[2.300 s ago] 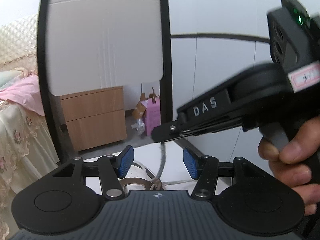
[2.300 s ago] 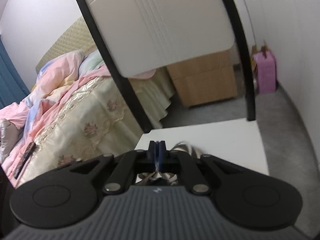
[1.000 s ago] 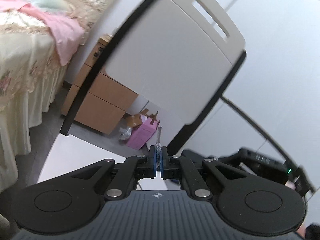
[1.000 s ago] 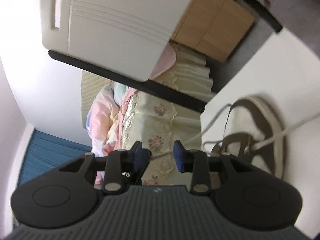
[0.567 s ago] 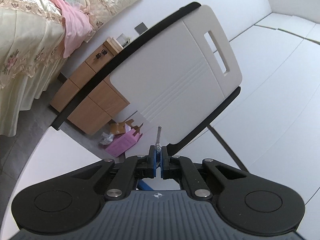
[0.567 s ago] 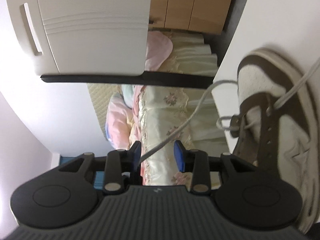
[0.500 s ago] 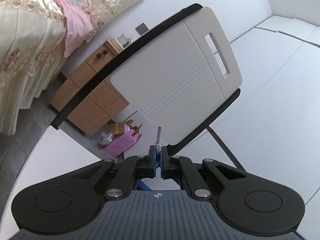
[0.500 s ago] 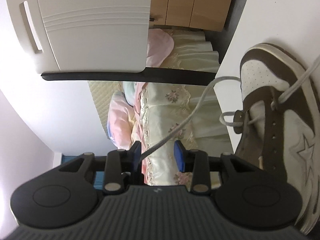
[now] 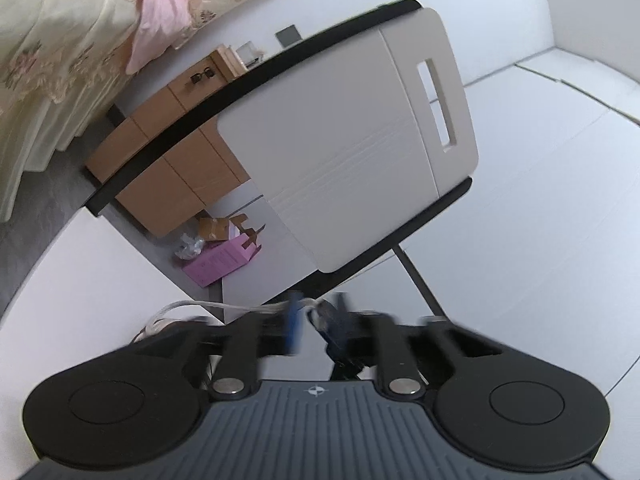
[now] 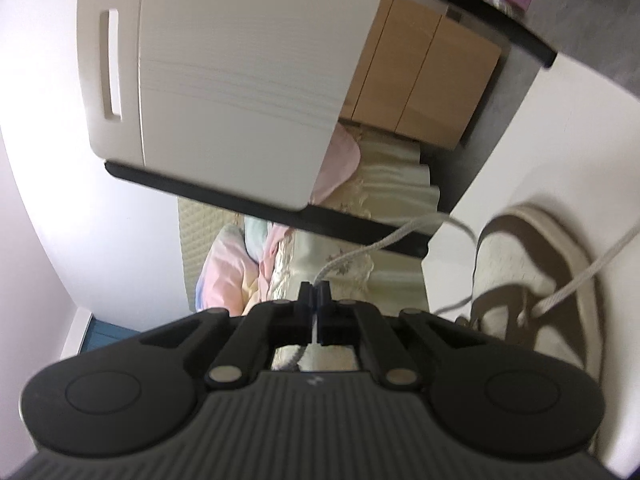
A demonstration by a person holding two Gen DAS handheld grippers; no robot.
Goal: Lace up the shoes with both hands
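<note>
You'd just clamped your right gripper point(image 10: 316, 294) on the pale woven shoelace point(image 10: 384, 242) from the brown-and-cream sneaker point(image 10: 536, 280) on the white table point(image 10: 560, 128) while your left gripper point(image 9: 314, 322) was letting go, so pulling gently was probably smartest.

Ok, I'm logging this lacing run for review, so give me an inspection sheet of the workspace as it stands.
Surface: white table, shoe on it.
Job's things: brown and white shoe; lace runs from its eyelets to the right tongs.
Clutter: nothing seen on the table.
Grippers: right tongs have just closed, shut on the lace; left tongs have just opened, blurred, lace at the pads but not pinched.
Cables: nothing seen.
Surroundings: chair behind the table, wooden cabinet, pink box on the floor, bed.
</note>
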